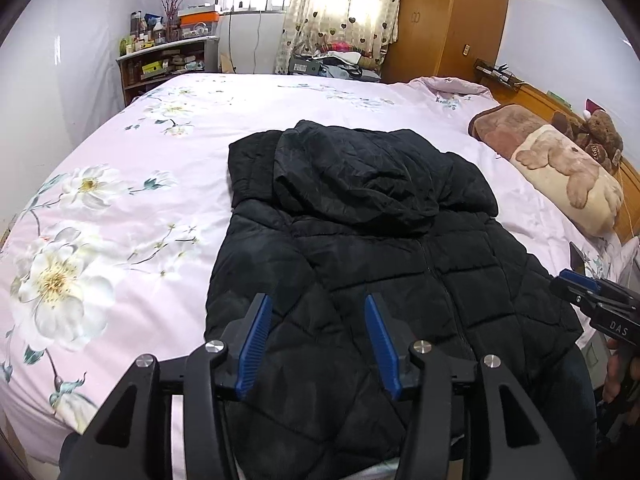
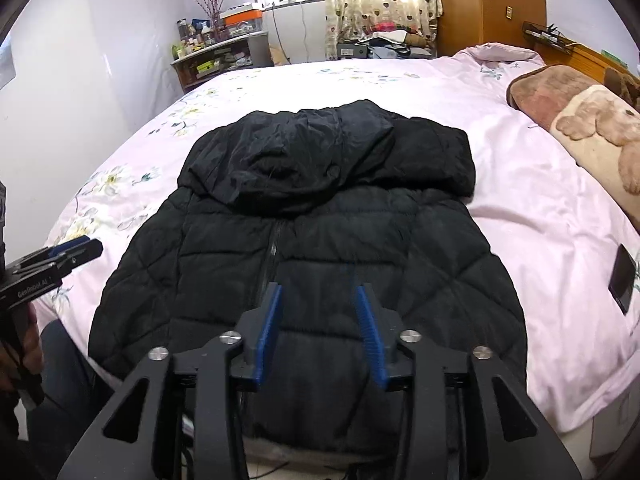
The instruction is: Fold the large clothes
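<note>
Both grippers, left (image 1: 316, 312) and right (image 2: 318, 300), are held spread and empty above a black hooded puffer jacket (image 1: 360, 232) laid flat on a floral bedsheet (image 1: 120, 184).

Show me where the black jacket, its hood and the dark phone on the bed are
black jacket (image 2: 224, 280): right wrist view, quilted front panel left of the zipper.
hood (image 2: 296, 152): right wrist view, middle of the hood.
dark phone (image 2: 622, 278): right wrist view, its flat face.

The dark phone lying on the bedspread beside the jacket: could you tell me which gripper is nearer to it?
Right. The right gripper hovers over the black jacket, with the phone off its right side; the left gripper is over the jacket's far left part.
</note>
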